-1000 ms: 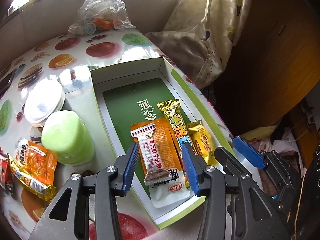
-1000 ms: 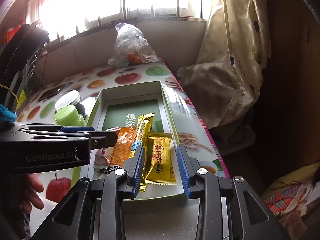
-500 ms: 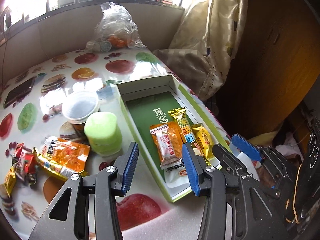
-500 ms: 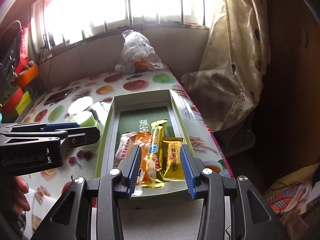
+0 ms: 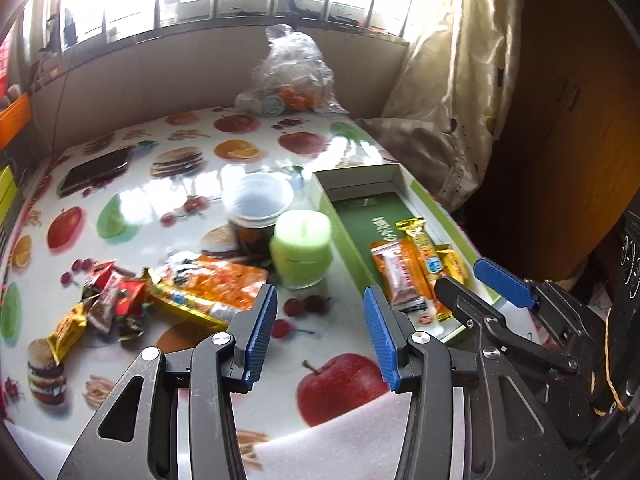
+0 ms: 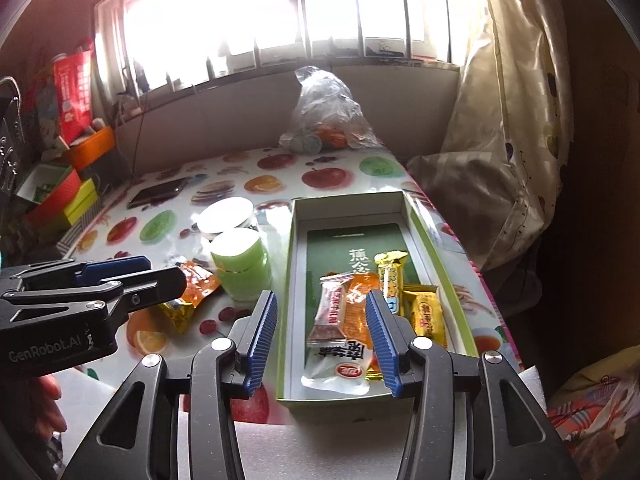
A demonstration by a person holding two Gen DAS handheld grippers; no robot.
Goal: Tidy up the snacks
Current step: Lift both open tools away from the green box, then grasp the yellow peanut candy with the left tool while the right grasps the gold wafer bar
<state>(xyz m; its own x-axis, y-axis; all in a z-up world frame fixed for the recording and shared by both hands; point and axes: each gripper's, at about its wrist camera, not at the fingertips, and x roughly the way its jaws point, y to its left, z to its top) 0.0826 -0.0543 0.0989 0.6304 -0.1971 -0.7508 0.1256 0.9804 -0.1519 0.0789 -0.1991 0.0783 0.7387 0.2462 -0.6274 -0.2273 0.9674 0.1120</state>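
Observation:
A green box [image 5: 360, 176] [image 6: 424, 232] lies at the table's right side. In its near end lie a white-and-red candy packet [image 6: 330, 312], an orange packet [image 6: 358, 304], a gold bar [image 6: 390, 276] and a yellow packet [image 6: 428, 316]. Loose snacks lie left of the box: an orange packet [image 5: 224, 280], small red packets [image 5: 116, 296] and a yellow one [image 5: 66, 328]. My left gripper [image 5: 319, 300] [image 6: 166, 270] hangs open and empty over the tablecloth, between the loose snacks and the box. My right gripper [image 6: 320, 300] [image 5: 460, 276] is above the box's near end, its jaws opening and gripping nothing.
A green jar [image 5: 300, 248] [image 6: 240, 260] and a white-lidded cup [image 5: 260, 200] stand just left of the box. A phone [image 5: 96, 168] lies at the far left and a plastic bag [image 5: 292, 76] by the back wall. A curtain [image 6: 500, 160] hangs on the right. White foam [image 5: 340, 440] covers the front edge.
Both grippers have drawn back from the box and risen. The right jaws have spread wider. The left view has swung left, so the loose snacks now show.

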